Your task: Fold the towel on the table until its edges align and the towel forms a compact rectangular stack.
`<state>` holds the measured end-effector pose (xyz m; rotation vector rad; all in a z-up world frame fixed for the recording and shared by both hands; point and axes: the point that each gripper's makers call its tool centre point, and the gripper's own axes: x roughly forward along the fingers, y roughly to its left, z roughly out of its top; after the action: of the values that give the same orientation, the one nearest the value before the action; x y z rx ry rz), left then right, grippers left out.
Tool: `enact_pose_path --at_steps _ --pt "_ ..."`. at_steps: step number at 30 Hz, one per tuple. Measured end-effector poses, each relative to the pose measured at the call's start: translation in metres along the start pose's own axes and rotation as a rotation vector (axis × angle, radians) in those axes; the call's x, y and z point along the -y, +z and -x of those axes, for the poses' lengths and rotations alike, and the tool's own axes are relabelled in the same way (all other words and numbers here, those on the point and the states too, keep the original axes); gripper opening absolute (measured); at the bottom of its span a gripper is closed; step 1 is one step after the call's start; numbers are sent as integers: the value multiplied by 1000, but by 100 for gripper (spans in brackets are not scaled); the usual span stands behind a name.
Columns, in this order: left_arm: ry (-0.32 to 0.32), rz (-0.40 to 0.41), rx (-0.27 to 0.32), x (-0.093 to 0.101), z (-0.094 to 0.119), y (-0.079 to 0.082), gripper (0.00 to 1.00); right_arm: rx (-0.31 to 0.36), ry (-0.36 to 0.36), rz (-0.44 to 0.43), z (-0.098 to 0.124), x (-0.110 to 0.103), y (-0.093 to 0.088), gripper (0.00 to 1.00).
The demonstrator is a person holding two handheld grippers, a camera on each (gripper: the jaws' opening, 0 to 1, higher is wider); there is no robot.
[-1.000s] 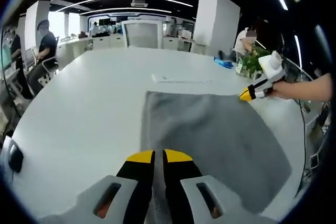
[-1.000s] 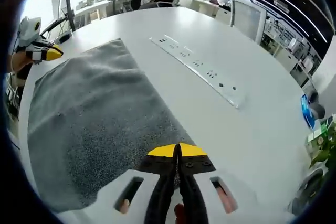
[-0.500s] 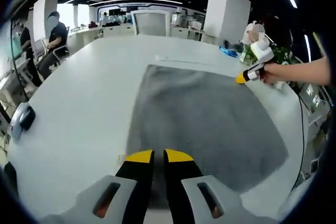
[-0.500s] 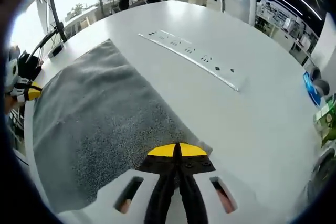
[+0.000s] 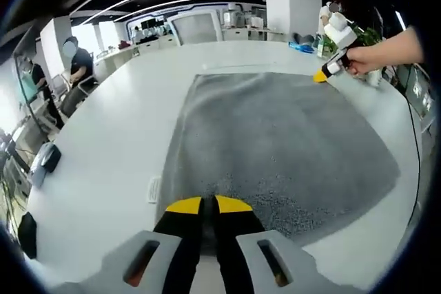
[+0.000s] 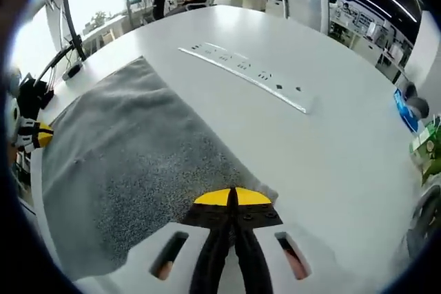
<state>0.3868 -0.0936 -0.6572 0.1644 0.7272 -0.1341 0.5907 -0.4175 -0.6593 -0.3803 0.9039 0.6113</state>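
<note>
A grey towel (image 5: 275, 142) lies spread flat on the white table (image 5: 103, 135). My left gripper (image 5: 207, 202) is shut on the towel's near edge, close to one corner. At the far right corner a hand holds my right gripper (image 5: 321, 76), pinching the cloth. In the right gripper view the towel (image 6: 131, 149) stretches away to the left. There my right gripper (image 6: 233, 196) is shut on the towel's corner, with the left gripper (image 6: 38, 133) at the opposite edge.
A long socket strip (image 6: 241, 77) is set into the table beyond the towel. A small white label (image 5: 153, 189) lies beside the towel. Dark items (image 5: 45, 160) sit at the table's left rim. Seated people (image 5: 72, 67), a chair (image 5: 196, 27) and a plant (image 6: 431, 149) ring the table.
Both grippers keep their hold. The towel now lies wider and flatter, its near edge drawn toward the left gripper. Both cameras have shifted; the left gripper sits lower in the right gripper view.
</note>
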Motion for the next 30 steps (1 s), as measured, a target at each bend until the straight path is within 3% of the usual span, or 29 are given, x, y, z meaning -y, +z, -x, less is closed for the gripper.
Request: enact_pose_path --at_steps 4,17,21,30 --pt "-20 -104 -4 1 -2 1 4 1 -24 -28 4 2 -5 0" --pt "-81 -135 15 5 -14 13 4 -21 -91 -132 31 11 -44 0" --pt "-119 -193 32 9 -16 16 4 -28 -108 -157 41 10 -58 0" --pt "-224 -235 -38 12 -28 27 4 -43 -137 -218 61 6 -85 0"
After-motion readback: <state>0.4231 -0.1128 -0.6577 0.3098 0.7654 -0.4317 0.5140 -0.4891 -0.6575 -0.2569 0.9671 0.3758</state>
